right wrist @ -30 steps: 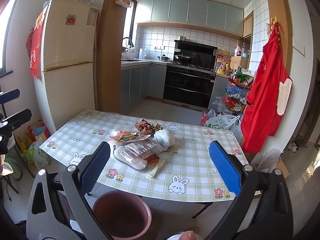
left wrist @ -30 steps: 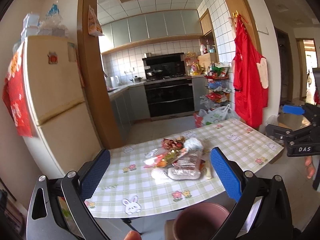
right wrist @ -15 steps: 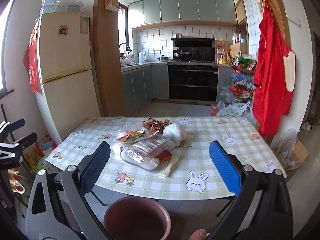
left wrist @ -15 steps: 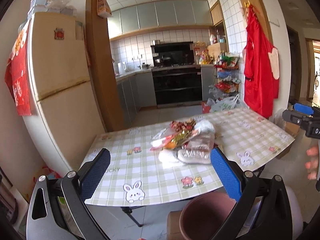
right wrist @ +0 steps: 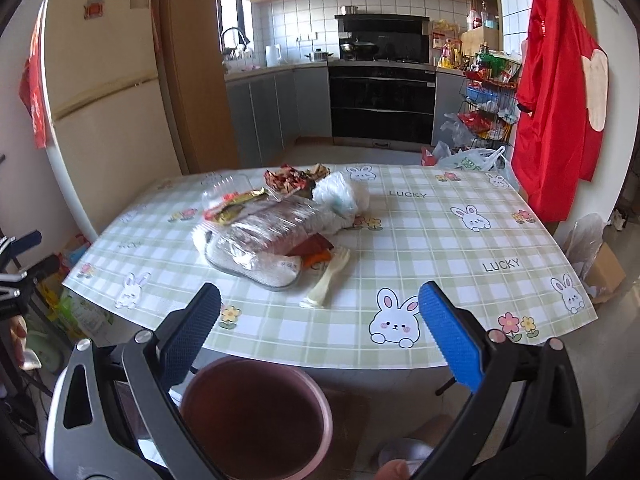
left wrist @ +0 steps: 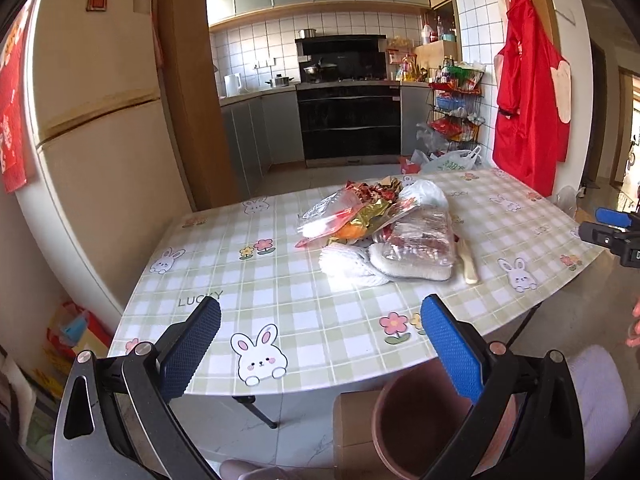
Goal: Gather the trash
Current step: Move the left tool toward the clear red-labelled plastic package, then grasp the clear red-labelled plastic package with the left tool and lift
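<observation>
I am holding both tools short of the desk (right wrist: pixel 460 240), and neither is carrying anything: the left tool (left wrist: pixel 320 332) and the right tool (right wrist: pixel 320 316) are both standing with jaws spread wide. The trash pile (right wrist: pixel 276 224) is lying near the middle of the desk, a loose heap of clear plastic wrap, foil wrappers, a crumpled white bag and a white foam net (left wrist: pixel 352 264), with a pale plastic spoon (right wrist: pixel 330 278) lying just beside it on the near edge. The brown bin (right wrist: pixel 256 416) is sitting on the floor below the desk's near edge. I am judging the main risk to be the pile's looseness: closing on one film layer is likely to drag neighbours along and shed them over the edge, outside the bin. The slick wrap may also slip from the pads mid-carry. The flat spoon is offering little to pinch, so the fingertips (right wrist: pixel 448 332) may scrape the glossy tablecloth instead. Reaching with both tools at once is risking a collision over the pile.
</observation>
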A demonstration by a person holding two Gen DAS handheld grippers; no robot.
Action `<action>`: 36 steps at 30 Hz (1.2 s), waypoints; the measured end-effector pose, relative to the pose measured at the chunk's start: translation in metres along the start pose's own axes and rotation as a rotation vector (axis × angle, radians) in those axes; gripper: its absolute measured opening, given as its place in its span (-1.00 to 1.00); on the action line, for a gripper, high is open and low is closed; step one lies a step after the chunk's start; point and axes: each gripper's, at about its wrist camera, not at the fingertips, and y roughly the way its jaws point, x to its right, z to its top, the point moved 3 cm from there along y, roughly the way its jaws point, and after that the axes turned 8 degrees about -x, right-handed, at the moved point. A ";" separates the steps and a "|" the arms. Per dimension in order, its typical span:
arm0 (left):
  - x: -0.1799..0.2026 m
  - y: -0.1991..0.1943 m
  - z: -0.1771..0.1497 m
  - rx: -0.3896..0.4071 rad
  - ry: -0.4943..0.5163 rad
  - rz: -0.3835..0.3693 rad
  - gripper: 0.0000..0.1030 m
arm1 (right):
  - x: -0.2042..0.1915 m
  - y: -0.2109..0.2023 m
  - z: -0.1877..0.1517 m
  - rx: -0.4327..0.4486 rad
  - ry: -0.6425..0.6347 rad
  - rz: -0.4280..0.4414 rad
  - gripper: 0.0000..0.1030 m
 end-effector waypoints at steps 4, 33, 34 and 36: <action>0.002 0.038 0.012 0.036 0.121 0.078 0.89 | 0.008 0.028 0.013 -0.041 0.019 0.006 0.90; 0.034 0.292 0.074 0.078 0.651 0.020 0.33 | 0.045 0.156 0.062 -0.168 0.116 0.042 0.89; 0.037 0.295 0.077 0.080 0.653 0.022 0.33 | 0.046 0.157 0.062 -0.172 0.112 0.042 0.89; 0.039 0.301 0.080 0.088 0.665 0.028 0.33 | 0.046 0.159 0.062 -0.178 0.103 0.038 0.89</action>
